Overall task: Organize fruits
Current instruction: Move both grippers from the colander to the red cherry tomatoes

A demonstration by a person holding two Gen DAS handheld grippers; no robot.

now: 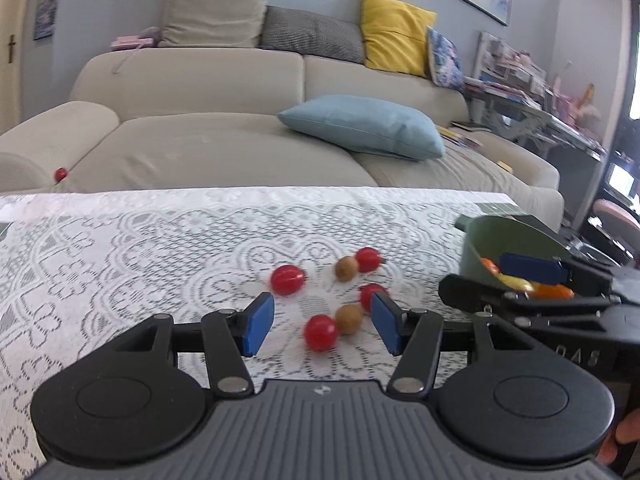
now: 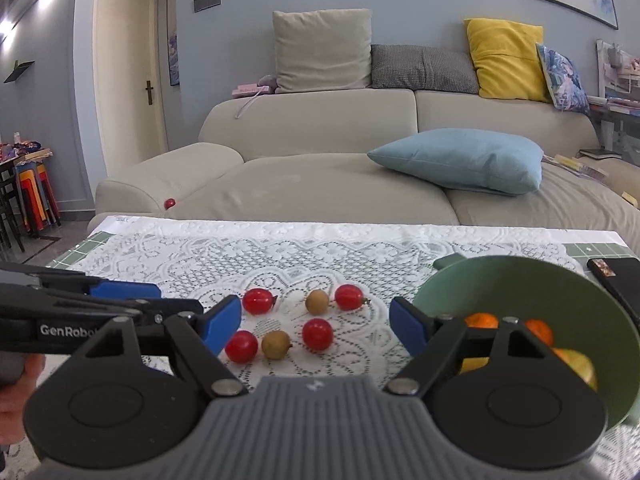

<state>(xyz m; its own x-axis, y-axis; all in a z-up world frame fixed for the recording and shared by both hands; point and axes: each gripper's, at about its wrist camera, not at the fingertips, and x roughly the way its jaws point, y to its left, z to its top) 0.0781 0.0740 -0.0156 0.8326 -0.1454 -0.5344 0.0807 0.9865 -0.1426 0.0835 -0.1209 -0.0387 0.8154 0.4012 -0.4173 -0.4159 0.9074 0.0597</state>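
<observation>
Several red cherry tomatoes, one (image 2: 317, 333) near the middle, and two brown longans (image 2: 276, 345) lie in a loose cluster on the lace tablecloth (image 2: 360, 252). The same cluster shows in the left wrist view, with a tomato (image 1: 320, 332) and a longan (image 1: 349, 319) between the fingers' line. A green bowl (image 2: 560, 280) at the right holds orange and yellow fruits (image 2: 538, 330); it also shows in the left wrist view (image 1: 508, 236). My left gripper (image 1: 322, 326) is open and empty, just before the cluster. My right gripper (image 2: 316, 326) is open and empty, its right finger by the bowl.
A beige sofa (image 2: 320, 184) with a blue cushion (image 2: 460, 160) stands behind the table. One stray red tomato (image 2: 169, 203) lies on the sofa's left arm. A dark flat object (image 2: 620, 276) lies on the table right of the bowl.
</observation>
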